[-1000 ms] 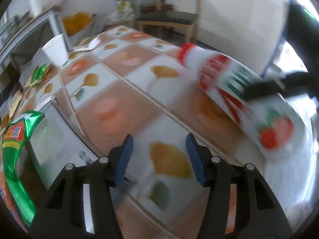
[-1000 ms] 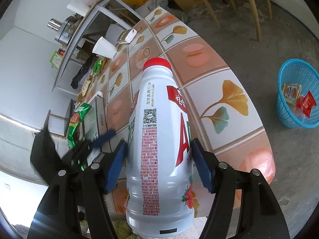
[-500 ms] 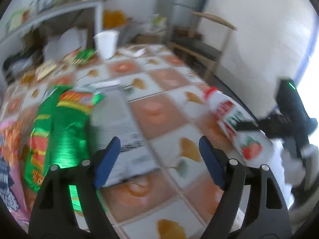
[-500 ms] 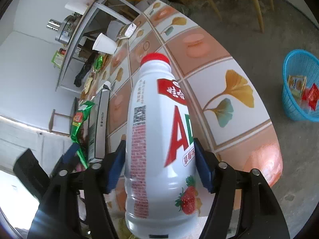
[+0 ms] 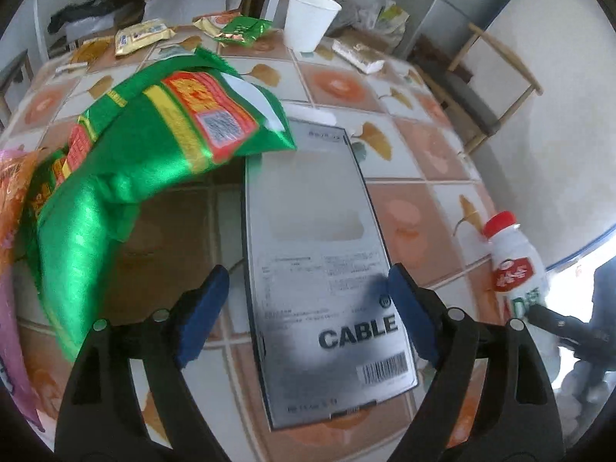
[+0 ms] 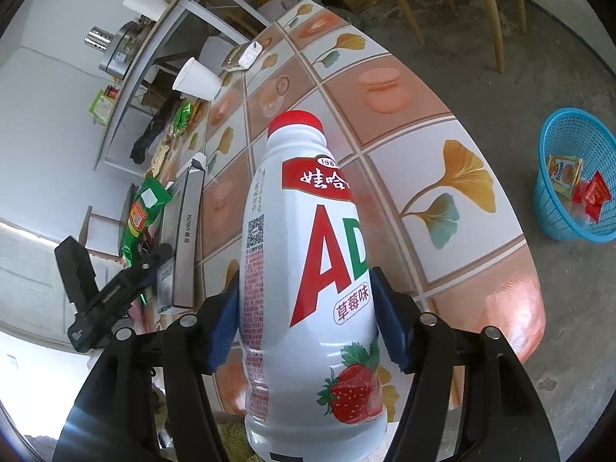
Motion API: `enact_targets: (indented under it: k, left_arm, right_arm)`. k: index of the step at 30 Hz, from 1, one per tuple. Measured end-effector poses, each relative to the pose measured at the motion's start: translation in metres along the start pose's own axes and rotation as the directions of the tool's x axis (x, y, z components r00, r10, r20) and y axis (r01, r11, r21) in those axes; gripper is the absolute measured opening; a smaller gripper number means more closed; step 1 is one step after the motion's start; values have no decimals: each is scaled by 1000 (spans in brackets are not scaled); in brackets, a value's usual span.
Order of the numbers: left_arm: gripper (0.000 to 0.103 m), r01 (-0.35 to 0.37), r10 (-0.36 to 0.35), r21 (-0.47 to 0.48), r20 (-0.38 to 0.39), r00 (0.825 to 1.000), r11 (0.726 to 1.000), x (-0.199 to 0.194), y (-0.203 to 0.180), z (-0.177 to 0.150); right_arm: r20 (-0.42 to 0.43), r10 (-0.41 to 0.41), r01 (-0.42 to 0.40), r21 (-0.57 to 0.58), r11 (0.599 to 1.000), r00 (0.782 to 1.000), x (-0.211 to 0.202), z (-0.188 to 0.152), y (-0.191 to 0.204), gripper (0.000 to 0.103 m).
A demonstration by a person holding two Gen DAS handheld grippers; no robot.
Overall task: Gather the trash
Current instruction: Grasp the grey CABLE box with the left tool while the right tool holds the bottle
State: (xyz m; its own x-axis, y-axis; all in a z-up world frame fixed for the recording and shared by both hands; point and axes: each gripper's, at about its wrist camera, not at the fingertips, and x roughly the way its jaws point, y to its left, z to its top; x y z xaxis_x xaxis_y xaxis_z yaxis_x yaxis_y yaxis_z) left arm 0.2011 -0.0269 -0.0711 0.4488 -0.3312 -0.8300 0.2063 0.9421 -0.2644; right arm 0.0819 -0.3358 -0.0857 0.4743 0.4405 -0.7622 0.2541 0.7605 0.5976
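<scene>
My right gripper (image 6: 304, 323) is shut on a white strawberry drink bottle (image 6: 308, 269) with a red cap, held above the table's near edge; the bottle also shows in the left wrist view (image 5: 516, 265). My left gripper (image 5: 308, 315) is open, its blue pads either side of a grey flat box marked CABLE (image 5: 319, 238) lying on the tiled table. A green snack bag (image 5: 146, 146) lies partly over the box's far left corner. A blue trash basket (image 6: 577, 181) with a few wrappers stands on the floor at the right.
A white paper cup (image 5: 308, 19), small wrappers (image 5: 142, 34) and a clear packet (image 5: 358, 54) lie at the table's far end. An orange and purple bag (image 5: 11, 208) lies at the left. A wooden chair (image 5: 492, 88) stands beyond the table. A metal shelf (image 6: 154, 50) stands behind.
My left gripper has swung left from the bare tiles to over the grey box and opened wider. My right gripper has kept the bottle, turning it slightly.
</scene>
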Motion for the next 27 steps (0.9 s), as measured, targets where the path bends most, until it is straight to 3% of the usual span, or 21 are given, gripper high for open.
enact_targets:
  k: [6, 14, 17, 19, 21, 27]
  left_arm:
    - [79, -22, 21, 112, 10, 1000, 993, 6, -29, -8]
    - [79, 60, -49, 139, -82, 995, 988, -16, -48, -52]
    - [79, 139, -128, 101, -111, 986, 985, -26, -45, -64]
    - [79, 191, -184, 51, -110, 977, 980, -27, -38, -60]
    - [79, 199, -198, 12, -60, 978, 980, -31, -29, -45]
    - [79, 273, -271, -115, 32, 962, 955, -10, 1, 13]
  right_arm:
    - [7, -1, 1, -6, 1000, 1000, 0, -2, 0, 61]
    - [5, -6, 6, -4, 1000, 1000, 0, -3, 1, 60]
    - [3, -12, 12, -6, 1000, 1000, 0, -4, 3, 60]
    - [4, -16, 16, -10, 1000, 1000, 1, -4, 4, 60]
    - [3, -15, 16, -9, 1000, 1000, 2, -4, 5, 60]
    - [5, -12, 12, -4, 1000, 1000, 1, -5, 5, 60]
